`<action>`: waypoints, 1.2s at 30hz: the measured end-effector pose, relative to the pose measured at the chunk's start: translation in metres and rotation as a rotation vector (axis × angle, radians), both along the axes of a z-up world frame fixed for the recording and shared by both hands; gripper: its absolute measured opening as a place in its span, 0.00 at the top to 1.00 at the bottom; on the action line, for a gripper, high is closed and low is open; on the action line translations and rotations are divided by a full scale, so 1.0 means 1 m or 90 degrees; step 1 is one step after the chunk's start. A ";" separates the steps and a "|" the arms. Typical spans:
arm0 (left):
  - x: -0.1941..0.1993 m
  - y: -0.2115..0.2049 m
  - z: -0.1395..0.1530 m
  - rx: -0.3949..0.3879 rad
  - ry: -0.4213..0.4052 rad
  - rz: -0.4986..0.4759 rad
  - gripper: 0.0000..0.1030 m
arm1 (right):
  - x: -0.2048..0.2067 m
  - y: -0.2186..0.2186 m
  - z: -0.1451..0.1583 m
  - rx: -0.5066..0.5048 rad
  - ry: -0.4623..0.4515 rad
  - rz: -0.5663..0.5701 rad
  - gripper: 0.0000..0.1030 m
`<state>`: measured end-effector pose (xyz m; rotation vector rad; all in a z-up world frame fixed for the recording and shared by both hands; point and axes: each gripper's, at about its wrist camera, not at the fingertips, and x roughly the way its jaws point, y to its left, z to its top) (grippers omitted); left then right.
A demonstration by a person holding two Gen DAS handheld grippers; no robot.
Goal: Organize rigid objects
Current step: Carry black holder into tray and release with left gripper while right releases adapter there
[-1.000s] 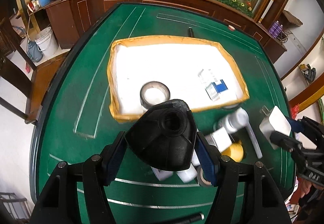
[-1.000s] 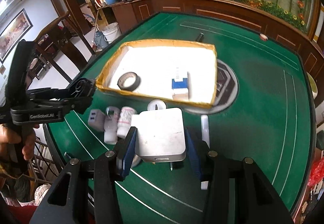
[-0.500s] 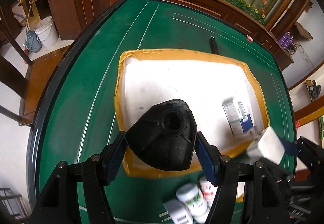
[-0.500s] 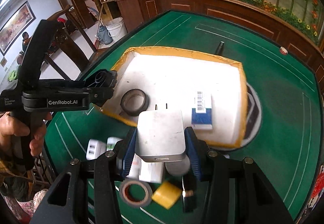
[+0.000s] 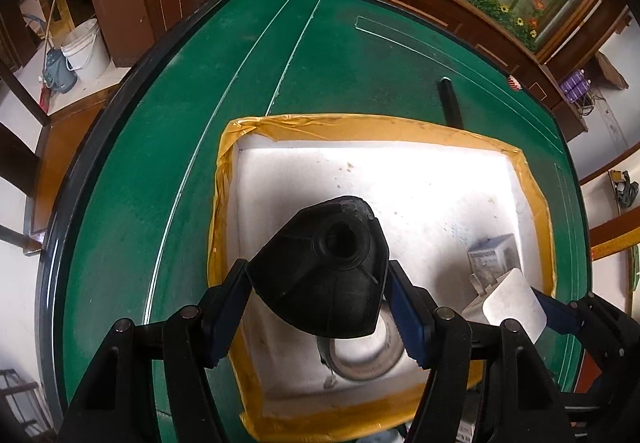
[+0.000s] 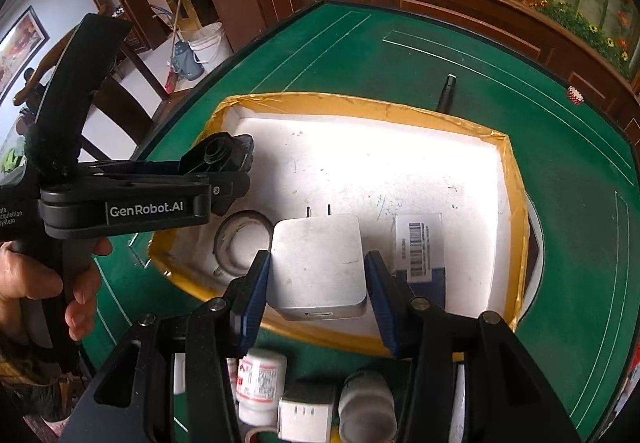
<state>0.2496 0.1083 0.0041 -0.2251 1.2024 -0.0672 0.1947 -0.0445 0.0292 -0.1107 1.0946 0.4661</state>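
Charger, white with prongs forward, is clamped in right gripper; black funnel-shaped part clamped in left gripper. Both moved from the clutter to above the foam tray within the last second, so drop-off looks next. Tape roll is half hidden; box label unreadable.

bright daylight, blown-out glare on the white tray floor, sharp focus, heavy fisheye bending, dark vignetted corners
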 end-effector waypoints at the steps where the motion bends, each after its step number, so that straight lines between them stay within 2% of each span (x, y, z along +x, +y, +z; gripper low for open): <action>1: 0.002 0.000 -0.001 0.000 0.002 -0.001 0.31 | 0.002 0.001 -0.003 -0.003 0.003 -0.002 0.55; 6: 0.008 -0.004 -0.008 0.037 -0.010 -0.021 0.31 | 0.014 0.006 -0.017 -0.020 0.022 -0.017 0.55; 13: -0.007 -0.021 -0.011 0.106 -0.031 -0.088 0.31 | 0.016 0.006 -0.037 -0.042 0.051 -0.024 0.55; 19: -0.019 -0.026 -0.018 0.075 -0.016 -0.100 0.32 | 0.012 -0.001 -0.052 -0.042 0.080 -0.033 0.56; 23: -0.022 -0.029 -0.018 0.083 -0.020 -0.109 0.32 | 0.004 -0.004 -0.054 -0.040 0.085 -0.029 0.56; 36: 0.007 -0.027 -0.023 0.114 -0.016 -0.075 0.32 | 0.012 -0.001 -0.055 -0.040 0.091 -0.038 0.56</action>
